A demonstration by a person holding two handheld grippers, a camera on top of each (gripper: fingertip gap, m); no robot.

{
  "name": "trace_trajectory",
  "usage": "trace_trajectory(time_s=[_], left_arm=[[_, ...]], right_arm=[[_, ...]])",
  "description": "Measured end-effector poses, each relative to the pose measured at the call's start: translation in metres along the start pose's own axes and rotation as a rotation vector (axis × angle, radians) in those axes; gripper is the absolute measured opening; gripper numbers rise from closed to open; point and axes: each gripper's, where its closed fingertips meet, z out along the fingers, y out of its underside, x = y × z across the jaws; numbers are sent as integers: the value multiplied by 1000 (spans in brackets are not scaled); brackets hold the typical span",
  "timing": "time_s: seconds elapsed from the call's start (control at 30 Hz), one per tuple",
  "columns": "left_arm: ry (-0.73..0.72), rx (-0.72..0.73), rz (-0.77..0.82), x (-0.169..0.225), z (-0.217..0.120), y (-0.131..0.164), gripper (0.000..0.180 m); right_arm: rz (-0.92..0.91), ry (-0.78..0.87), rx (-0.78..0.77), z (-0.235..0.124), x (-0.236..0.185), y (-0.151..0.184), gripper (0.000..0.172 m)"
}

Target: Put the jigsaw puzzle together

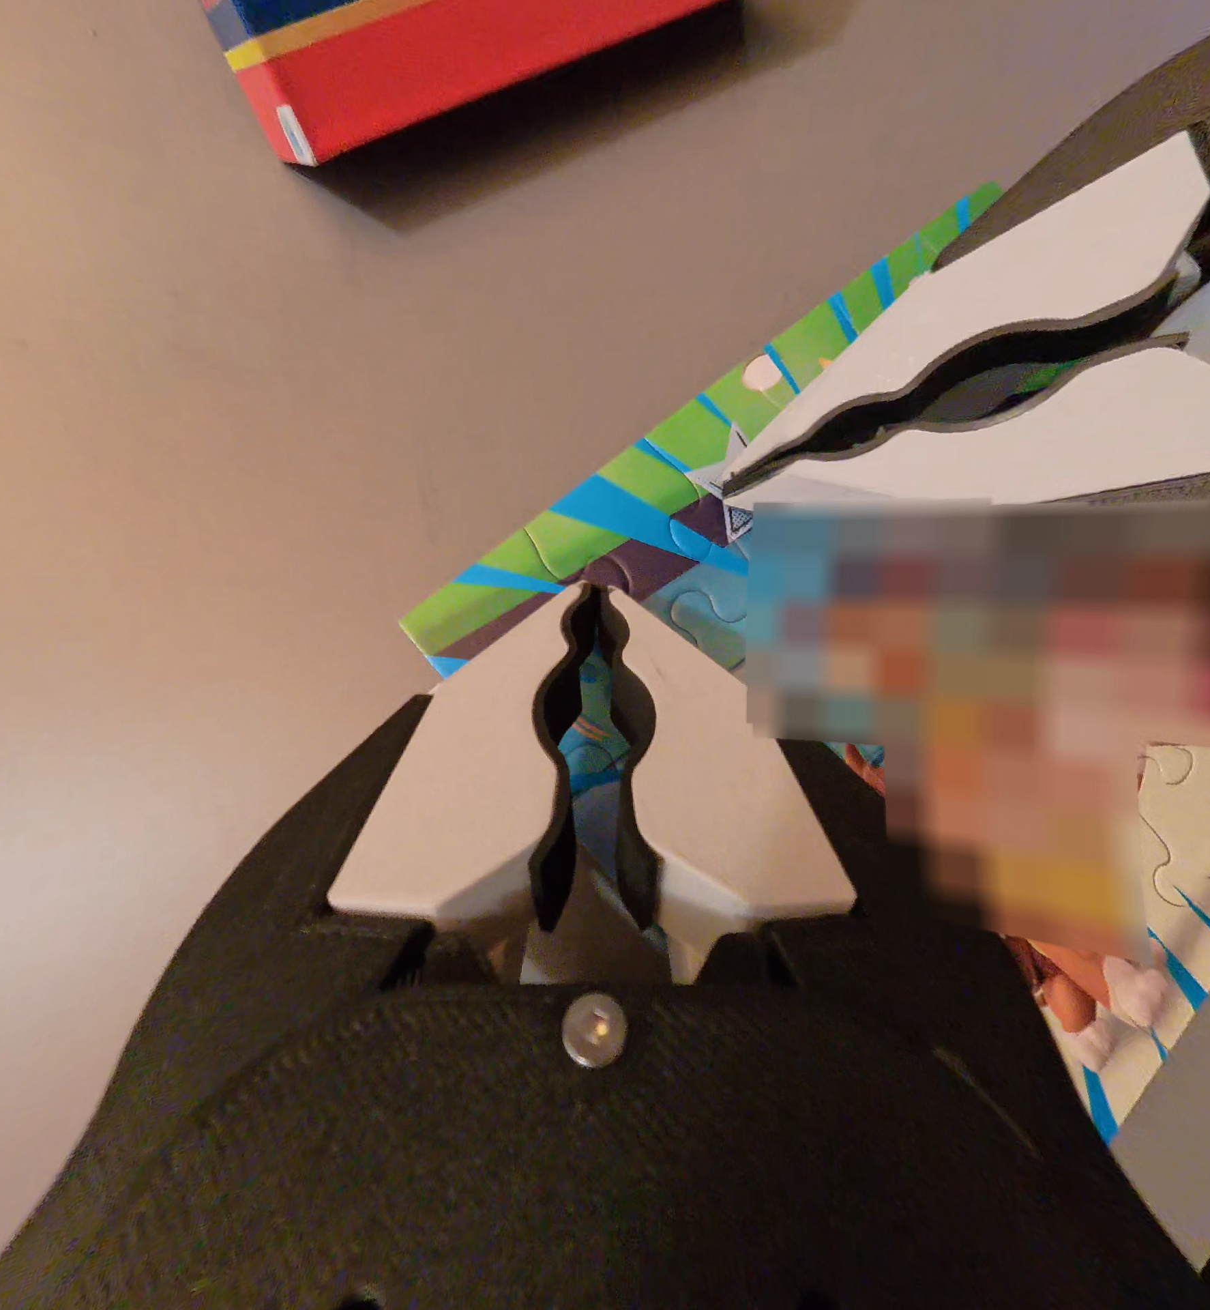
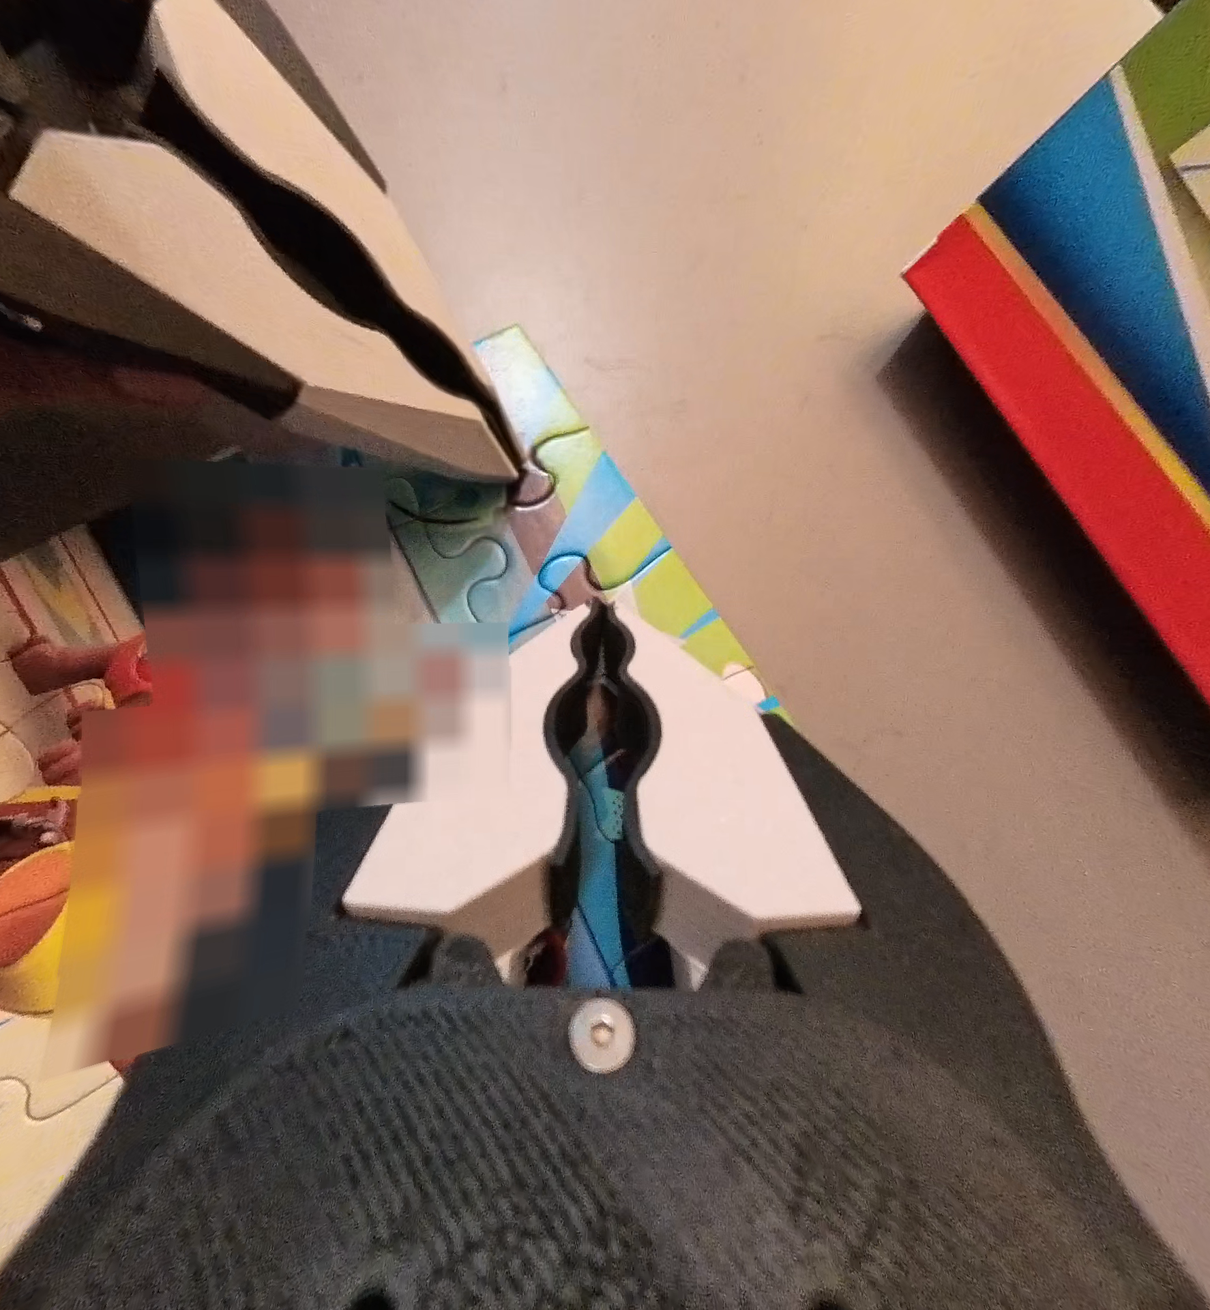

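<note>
Puzzle (image 1: 588,524) lay assembled on our bench (image 1: 163,425), a red box (image 1: 446,78) well apart. Our left gripper (image 1: 594,592) and right gripper (image 2: 598,609) both had jaws closed on nothing, tips at the puzzle's striped edge.

Left wrist cam: mounted behind the left gripper (image 1: 591,592), looking forward and steeply down along its grey fingers, very close to the assembled cardboard jigsaw puzzle with green and blue stripes (image 1: 588,524) on the flat beige table (image 1: 198,425). Red and blue cardboard box (image 1: 460,78) sits at 12 o'clock; the right gripper (image 1: 730,482) enters from 2 o'clock.

Right wrist cam: same mount on the right gripper (image 2: 598,609), equally near and steep. Left gripper (image 2: 517,475) enters from 10 o'clock, box (image 2: 1084,439) at 2 o'clock.

Overlap: both views cover the puzzle's striped edge (image 2: 630,546), both fingertip pairs, the box and the table (image 2: 765,283).
</note>
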Motion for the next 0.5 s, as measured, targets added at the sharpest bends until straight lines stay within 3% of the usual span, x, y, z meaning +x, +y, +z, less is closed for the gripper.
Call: trace_trajectory(time_s=[0.17, 0.37, 0.5], left_arm=[[15, -8, -23, -2, 0, -1, 0], [3, 11, -44, -2, 0, -1, 0], [2, 16, -45, -2, 0, -1, 0]], right_arm=[[74, -45, -13, 3, 0, -2, 0], [-3, -79, -22, 14, -8, -13, 0], [83, -76, -25, 7, 5, -5, 0]])
